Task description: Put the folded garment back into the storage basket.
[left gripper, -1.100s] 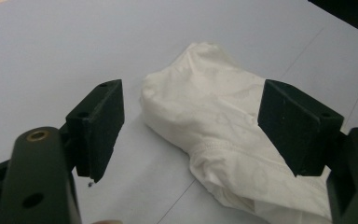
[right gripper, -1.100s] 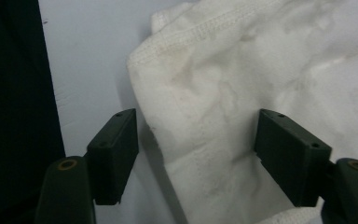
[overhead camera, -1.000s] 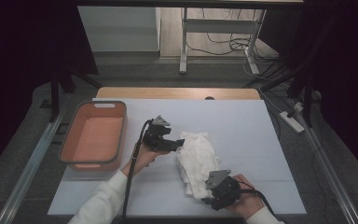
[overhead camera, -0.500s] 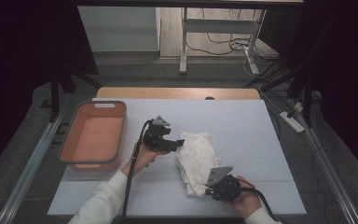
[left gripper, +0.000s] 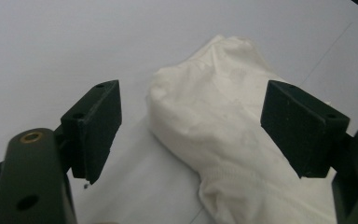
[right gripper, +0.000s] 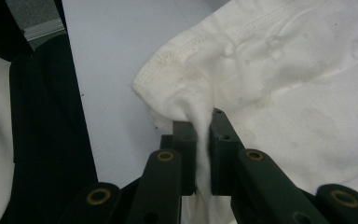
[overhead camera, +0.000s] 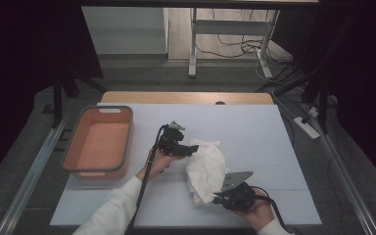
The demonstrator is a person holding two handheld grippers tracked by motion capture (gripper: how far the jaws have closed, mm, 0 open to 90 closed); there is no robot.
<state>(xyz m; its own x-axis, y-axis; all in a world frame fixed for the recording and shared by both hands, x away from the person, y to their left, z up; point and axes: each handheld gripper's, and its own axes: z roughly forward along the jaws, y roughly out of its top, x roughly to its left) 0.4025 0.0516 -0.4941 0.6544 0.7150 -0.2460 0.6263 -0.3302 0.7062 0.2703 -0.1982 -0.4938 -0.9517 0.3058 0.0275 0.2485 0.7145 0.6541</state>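
A crumpled white cloth lies on the white table top, near its front middle. My left gripper sits at the cloth's upper left edge, jaws wide open. In the left gripper view the cloth lies between and beyond the open gripper, untouched. My right gripper is at the cloth's lower right corner. In the right gripper view this gripper is shut on a pinched fold of the cloth's hemmed edge.
An orange plastic bin stands at the table's left side, nothing visible in it. A wooden strip runs along the table's far edge. Table legs and cables lie on the floor beyond, and a power strip to the right.
My right gripper has shifted left along the table's front and pulled the cloth's lower corner with it, bunching the cloth narrower. The left gripper has stayed in place, open.
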